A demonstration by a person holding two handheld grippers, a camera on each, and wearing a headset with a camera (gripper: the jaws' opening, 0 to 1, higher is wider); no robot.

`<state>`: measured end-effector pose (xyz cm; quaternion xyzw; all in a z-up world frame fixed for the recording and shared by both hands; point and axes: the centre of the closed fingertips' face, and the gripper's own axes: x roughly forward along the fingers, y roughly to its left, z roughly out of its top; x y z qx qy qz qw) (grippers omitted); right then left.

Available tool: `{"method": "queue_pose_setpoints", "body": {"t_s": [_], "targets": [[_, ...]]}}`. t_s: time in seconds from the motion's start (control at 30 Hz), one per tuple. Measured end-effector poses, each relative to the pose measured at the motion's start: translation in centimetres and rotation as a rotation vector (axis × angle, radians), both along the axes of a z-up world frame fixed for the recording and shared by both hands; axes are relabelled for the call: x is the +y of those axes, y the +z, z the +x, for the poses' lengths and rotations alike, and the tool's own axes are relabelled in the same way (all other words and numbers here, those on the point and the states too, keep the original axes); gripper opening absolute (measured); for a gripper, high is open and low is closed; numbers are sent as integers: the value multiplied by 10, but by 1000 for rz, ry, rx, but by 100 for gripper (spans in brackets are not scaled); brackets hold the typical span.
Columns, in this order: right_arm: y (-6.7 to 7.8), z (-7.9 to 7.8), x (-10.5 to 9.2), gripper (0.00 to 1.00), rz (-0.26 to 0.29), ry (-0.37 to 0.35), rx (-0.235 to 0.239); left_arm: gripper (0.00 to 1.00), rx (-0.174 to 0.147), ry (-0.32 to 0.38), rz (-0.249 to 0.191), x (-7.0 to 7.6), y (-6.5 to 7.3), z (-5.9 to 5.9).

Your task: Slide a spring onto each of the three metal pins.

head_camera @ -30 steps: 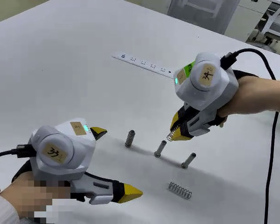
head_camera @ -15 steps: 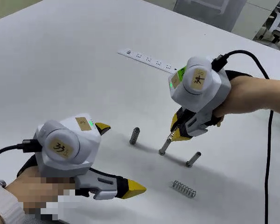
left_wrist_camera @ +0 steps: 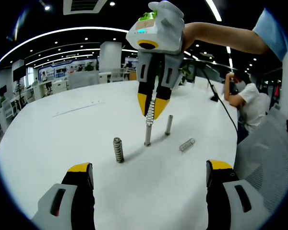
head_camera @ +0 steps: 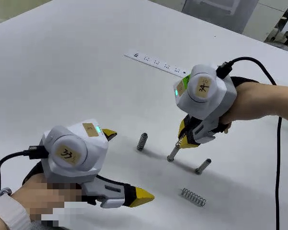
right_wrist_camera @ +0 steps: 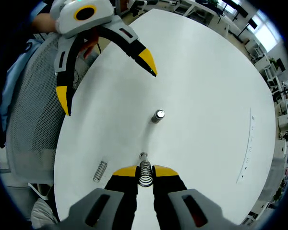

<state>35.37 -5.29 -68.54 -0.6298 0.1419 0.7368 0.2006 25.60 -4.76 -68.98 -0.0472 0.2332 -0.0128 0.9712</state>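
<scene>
Since a second ago my right claw [head_camera: 185, 142] has come down and across. The held spring [head_camera: 181, 140] now meets the top of the middle pin [head_camera: 173, 153] instead of hanging beside it.

In the head view that claw is clamped on the spring's upper part. The left pin [head_camera: 142, 141] already wears a spring, and the right pin [head_camera: 203, 166] is bare. A loose spring [head_camera: 193, 197] lies on the counter [head_camera: 62, 72] near the right pin. My left claw [head_camera: 128, 165] hovers spread wide, gripping nothing. A power strip [head_camera: 156, 62] lies farther back.

In the left gripper view my own jaws stand far apart at the bottom. Beyond them the held spring's lower end sits at the middle pin's tip, though I cannot tell whether it is threaded on.

In the right gripper view the jaws pinch the spring, with the pin's top just ahead of them.
</scene>
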Motion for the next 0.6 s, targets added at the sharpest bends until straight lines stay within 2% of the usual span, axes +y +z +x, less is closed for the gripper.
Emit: {"method": "queue_pose_setpoints", "body": {"t_s": [0.4,0.6], "targets": [[-7,-1,1,13,-14,13,-20,100,3,-7,-3,-1,-1,0],[-18,-2,1,13,-25,19,-27,100,3,-7,1,-1,-1,0]]}}
